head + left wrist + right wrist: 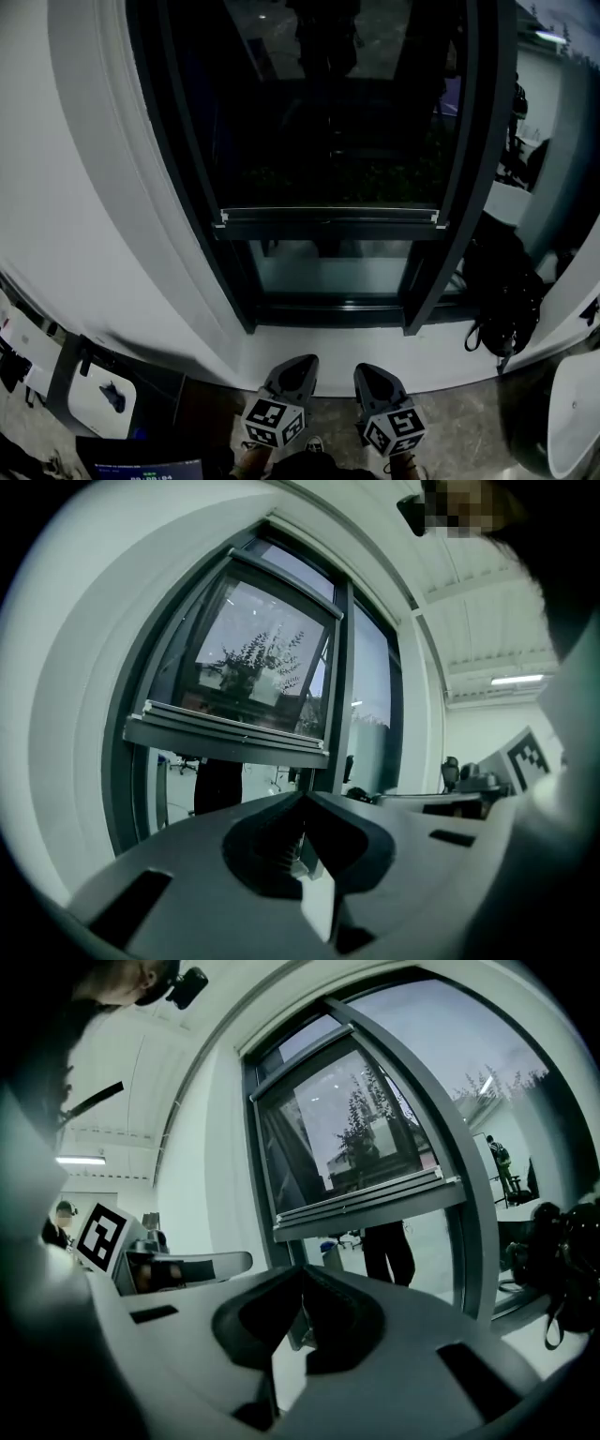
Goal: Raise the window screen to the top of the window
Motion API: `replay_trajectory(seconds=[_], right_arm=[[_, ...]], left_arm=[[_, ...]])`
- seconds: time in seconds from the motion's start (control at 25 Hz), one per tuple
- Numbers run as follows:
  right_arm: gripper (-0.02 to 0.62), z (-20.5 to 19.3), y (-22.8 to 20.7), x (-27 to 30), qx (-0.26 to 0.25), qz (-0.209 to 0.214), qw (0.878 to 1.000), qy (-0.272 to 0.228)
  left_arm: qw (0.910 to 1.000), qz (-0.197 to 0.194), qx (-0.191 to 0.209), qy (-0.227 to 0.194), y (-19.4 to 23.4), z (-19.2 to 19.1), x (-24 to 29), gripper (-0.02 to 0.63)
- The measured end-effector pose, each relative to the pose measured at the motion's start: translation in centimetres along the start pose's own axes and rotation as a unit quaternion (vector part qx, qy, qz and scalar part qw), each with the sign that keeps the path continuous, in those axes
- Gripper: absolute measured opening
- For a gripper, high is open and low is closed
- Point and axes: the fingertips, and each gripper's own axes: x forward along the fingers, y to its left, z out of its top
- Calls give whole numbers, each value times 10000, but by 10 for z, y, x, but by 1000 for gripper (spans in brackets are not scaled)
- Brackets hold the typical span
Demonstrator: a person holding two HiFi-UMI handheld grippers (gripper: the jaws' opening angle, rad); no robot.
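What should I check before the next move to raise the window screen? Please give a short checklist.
1. Left tongs open for gripping: not ok, shut and empty.
2. Right tongs open: not ok, shut and empty.
3. Tongs touching the screen bar: not ok, both are apart from it.
4. Screen at the window top: not ok, the bar sits partway up.
5. Way above the bar free: cannot tell, too dark.
6. Black bag clear of the bar: ok, it lies to the right.
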Motion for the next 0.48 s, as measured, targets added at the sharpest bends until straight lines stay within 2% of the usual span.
replay_trajectory(seconds=[0.12,0.28,0.48], right_arm=[[11,9,-4,32,12,-14,10000,-64],[11,15,-1,55,30,286,9995,-90],[11,23,-21,76,-78,130,9998,-136]], left_arm=[[10000,-25,-30,5,31,6,18,2],[10000,-11,-69,68,60,7,37,2],[9999,28,25,162,83,8,57,2]])
